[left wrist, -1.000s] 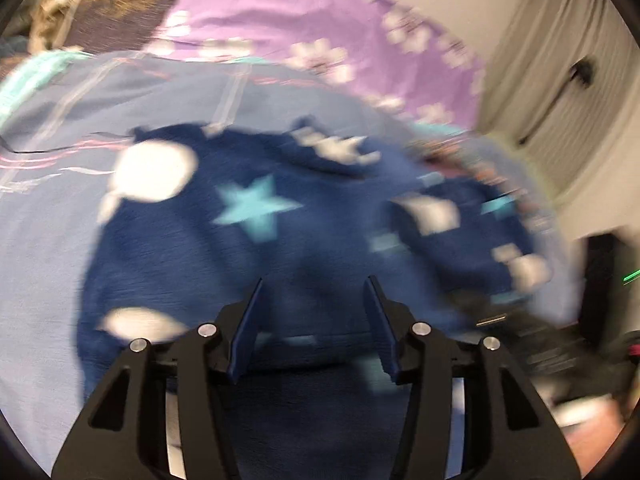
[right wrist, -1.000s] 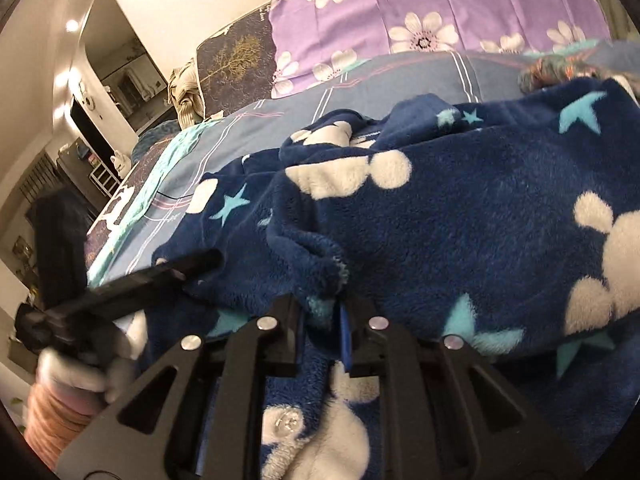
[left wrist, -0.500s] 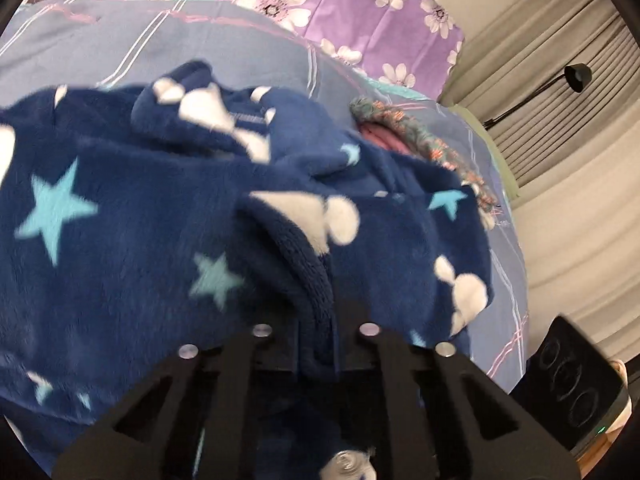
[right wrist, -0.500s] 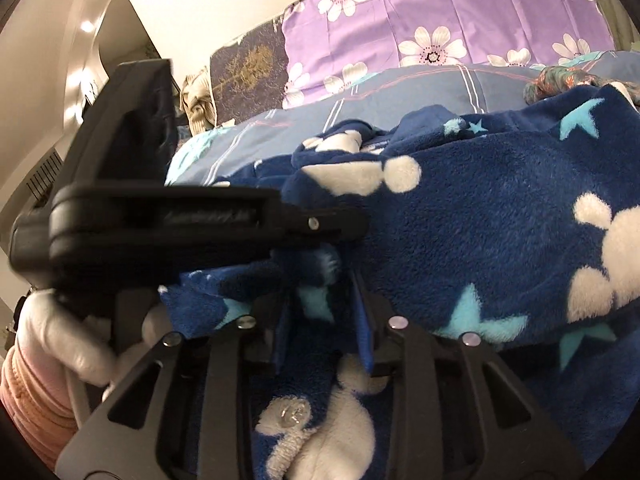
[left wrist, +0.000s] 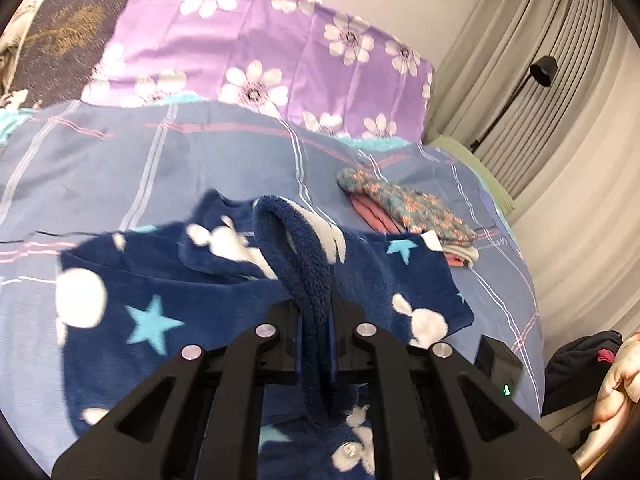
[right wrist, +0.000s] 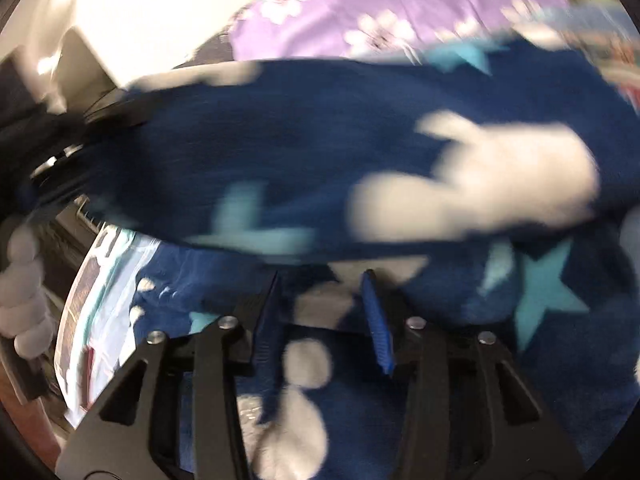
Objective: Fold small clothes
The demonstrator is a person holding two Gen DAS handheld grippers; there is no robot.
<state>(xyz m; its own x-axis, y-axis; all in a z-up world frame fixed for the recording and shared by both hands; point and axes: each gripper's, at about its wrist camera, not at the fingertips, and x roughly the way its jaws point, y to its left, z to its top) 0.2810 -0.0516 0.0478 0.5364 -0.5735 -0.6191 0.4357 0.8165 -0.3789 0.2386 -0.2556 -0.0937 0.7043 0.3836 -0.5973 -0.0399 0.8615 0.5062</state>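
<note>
A navy fleece garment [left wrist: 208, 312] with white shapes and light-blue stars lies on the bed. My left gripper [left wrist: 316, 312] is shut on a fold of its edge, which stands up in a loop between the fingers. In the right wrist view the same fleece [right wrist: 320, 152] fills the blurred picture, a raised part stretching across toward the left gripper at the left edge. My right gripper [right wrist: 324, 304] has its jaws opening, the blue pads apart with fleece lying beneath them, nothing pinched.
The bed has a blue plaid sheet [left wrist: 192, 168] and a purple flowered pillow [left wrist: 280, 52] at the back. A floral and pink folded pile [left wrist: 404, 208] sits at the right. Curtains and a black lamp [left wrist: 540, 72] stand beyond. A gloved hand [right wrist: 24, 276] shows at left.
My left gripper closed on the fleece edge and lifted it. My right gripper let go of its fold and its pads spread apart.
</note>
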